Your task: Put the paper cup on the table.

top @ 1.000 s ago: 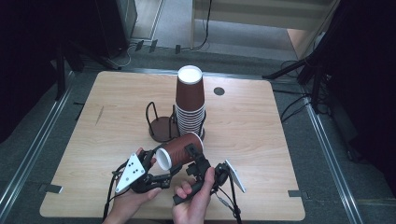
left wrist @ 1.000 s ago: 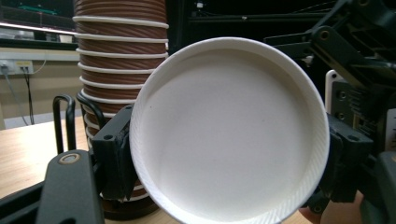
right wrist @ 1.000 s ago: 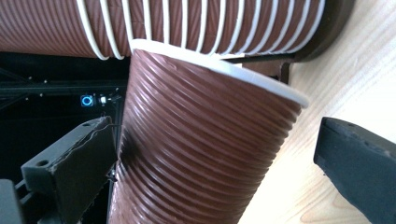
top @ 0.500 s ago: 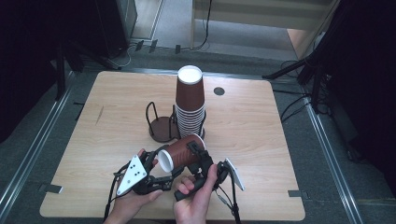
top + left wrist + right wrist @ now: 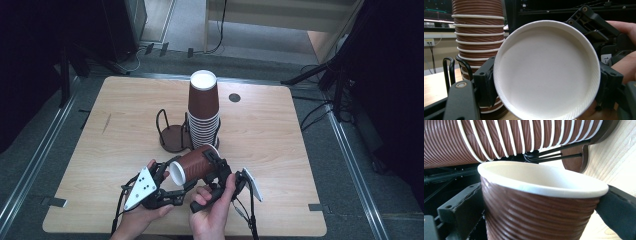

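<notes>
High view: brown ribbed paper cup with white rim [image 5: 196,165], lower centre of frame, lying on its side above the light wooden table [image 5: 115,150]; long axis runs lower left to upper right, mouth facing lower left. Right claw [image 5: 216,167] clamps its body. Left claw [image 5: 167,175] sits at the mouth; grip cannot be told. Tall stack of brown paper cups [image 5: 203,112] stands upright in a black wire holder with dark round base [image 5: 172,135], frame centre. Grey floor, cables, dark surroundings.

Left gripper view: cup's white interior [image 5: 546,71] faces camera, between right claw's jaws.

Right gripper view: jaws closed on cup wall [image 5: 536,217].
</notes>
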Motion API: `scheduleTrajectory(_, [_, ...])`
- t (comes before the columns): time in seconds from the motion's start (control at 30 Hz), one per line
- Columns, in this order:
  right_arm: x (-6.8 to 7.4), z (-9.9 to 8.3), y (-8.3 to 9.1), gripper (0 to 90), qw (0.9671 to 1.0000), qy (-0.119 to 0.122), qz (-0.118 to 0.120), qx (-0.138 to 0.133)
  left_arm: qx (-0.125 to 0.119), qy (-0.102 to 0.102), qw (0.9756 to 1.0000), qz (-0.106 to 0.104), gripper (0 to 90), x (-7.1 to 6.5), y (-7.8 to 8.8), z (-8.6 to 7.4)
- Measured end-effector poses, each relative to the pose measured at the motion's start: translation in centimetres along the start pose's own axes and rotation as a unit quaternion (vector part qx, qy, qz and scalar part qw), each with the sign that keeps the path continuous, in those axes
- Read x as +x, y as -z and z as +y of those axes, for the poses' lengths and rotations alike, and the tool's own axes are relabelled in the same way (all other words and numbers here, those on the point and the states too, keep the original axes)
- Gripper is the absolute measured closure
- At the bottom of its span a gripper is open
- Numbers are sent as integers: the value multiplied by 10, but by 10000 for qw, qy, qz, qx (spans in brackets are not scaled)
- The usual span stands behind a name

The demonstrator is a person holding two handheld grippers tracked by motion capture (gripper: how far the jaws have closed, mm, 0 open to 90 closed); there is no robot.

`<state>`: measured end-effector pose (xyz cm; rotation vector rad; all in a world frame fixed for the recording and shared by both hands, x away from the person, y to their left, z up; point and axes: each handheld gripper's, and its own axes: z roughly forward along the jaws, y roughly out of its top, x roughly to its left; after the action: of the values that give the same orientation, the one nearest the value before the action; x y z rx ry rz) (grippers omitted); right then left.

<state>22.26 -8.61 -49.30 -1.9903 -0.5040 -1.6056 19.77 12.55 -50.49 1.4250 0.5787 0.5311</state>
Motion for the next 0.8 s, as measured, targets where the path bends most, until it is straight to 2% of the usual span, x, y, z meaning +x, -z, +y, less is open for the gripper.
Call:
scheduleTrajectory(0.2, [-1, -1, 0, 43, 9999, -12, 0, 115, 34, -58, 10000, 69, 229, 1, 0, 0])
scheduleTrajectory(0.43, [-1, 0, 0, 64, 9998, -74, 71, 187, -11, -6, 10000, 34, 227, 1, 1, 1])
scheduleTrajectory(0.5, [1, -1, 1, 72, 9998, -127, 31, 170, -4, 25, 10000, 20, 225, 1, 1, 0])
scheduleTrajectory(0.8, [6, -3, 4, 93, 9999, -54, 31, 148, -152, 39, 9999, 29, 212, -1, 2, 2])
